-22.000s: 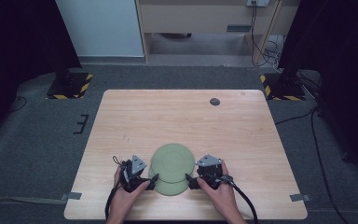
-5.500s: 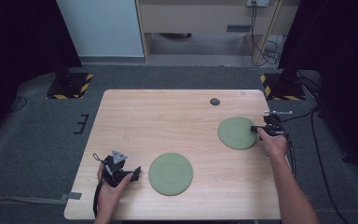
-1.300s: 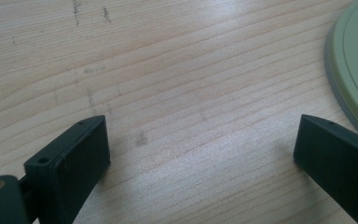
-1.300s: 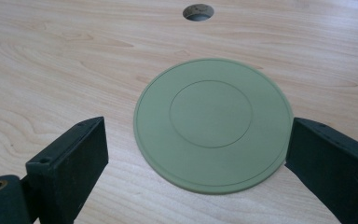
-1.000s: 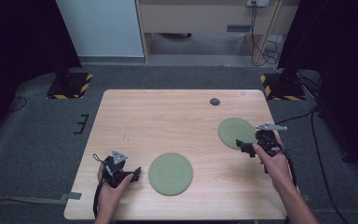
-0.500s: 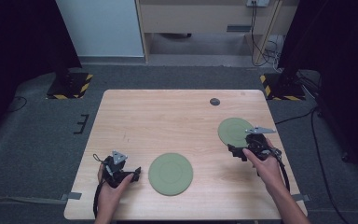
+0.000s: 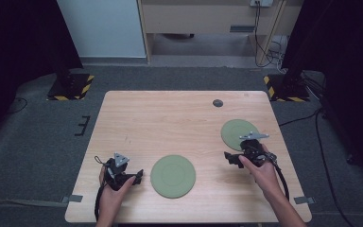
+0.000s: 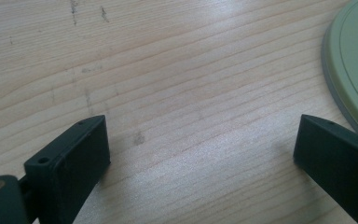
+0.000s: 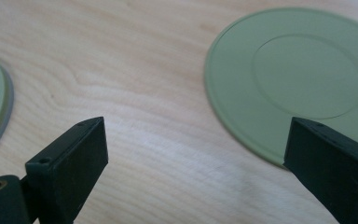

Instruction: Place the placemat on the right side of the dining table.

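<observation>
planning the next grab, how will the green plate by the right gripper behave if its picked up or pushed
The smaller green plate lies flat and very low on the table, so it probably slides rather than rolls or tips. Its thin rim gives the open right gripper little to bite, so an edge pinch may slip. It keeps a true round shape, so it is likely stiff and fairly light.

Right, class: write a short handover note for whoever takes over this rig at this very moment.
Left gripper: open, empty, low over the table just left of the larger green plate.
Right gripper: open, empty, beside the smaller green plate, near its front edge.
Things: larger plate lies flat near the front middle; smaller plate lies flat towards the right edge. The two are well apart.
Done: plates lie separately, neither held.
Left: probably nothing on the smaller plate; the larger one may be next, though that is a guess.
</observation>
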`<state>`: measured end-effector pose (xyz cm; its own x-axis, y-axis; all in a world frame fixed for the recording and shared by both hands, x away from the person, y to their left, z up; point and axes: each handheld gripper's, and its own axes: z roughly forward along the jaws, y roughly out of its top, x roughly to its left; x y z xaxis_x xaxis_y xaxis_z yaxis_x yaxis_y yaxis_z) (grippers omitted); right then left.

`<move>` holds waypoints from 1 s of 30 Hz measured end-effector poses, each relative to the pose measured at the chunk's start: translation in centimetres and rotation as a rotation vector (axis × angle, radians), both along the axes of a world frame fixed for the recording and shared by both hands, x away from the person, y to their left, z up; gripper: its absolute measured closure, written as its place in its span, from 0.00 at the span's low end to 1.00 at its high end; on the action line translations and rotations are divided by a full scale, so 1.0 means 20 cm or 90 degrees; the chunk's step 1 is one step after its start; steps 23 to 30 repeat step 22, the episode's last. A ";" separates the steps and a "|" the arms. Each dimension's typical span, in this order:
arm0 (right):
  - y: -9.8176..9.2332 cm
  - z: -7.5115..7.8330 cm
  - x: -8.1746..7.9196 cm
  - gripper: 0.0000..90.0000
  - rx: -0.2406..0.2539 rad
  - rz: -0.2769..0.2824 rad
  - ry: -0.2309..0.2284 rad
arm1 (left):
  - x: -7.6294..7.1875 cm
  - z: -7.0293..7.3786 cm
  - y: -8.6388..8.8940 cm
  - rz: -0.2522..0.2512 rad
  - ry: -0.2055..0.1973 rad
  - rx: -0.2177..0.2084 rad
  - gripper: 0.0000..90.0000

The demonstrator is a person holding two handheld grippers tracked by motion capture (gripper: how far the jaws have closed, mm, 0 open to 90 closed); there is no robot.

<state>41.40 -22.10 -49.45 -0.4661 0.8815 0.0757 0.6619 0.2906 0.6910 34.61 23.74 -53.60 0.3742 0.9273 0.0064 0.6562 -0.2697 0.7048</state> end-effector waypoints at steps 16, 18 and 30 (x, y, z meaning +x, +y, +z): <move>0.26 -0.20 -0.04 0.06 -0.052 0.038 -0.003 | 0.00 0.00 0.00 -0.002 0.000 0.000 0.03; 0.27 -0.21 -0.05 0.05 -0.039 0.035 -0.025 | 0.00 0.00 0.00 -0.002 0.000 0.000 0.03; 0.28 -0.22 -0.06 0.00 -0.034 0.035 -0.031 | 0.00 0.00 0.00 -0.003 0.000 0.000 0.03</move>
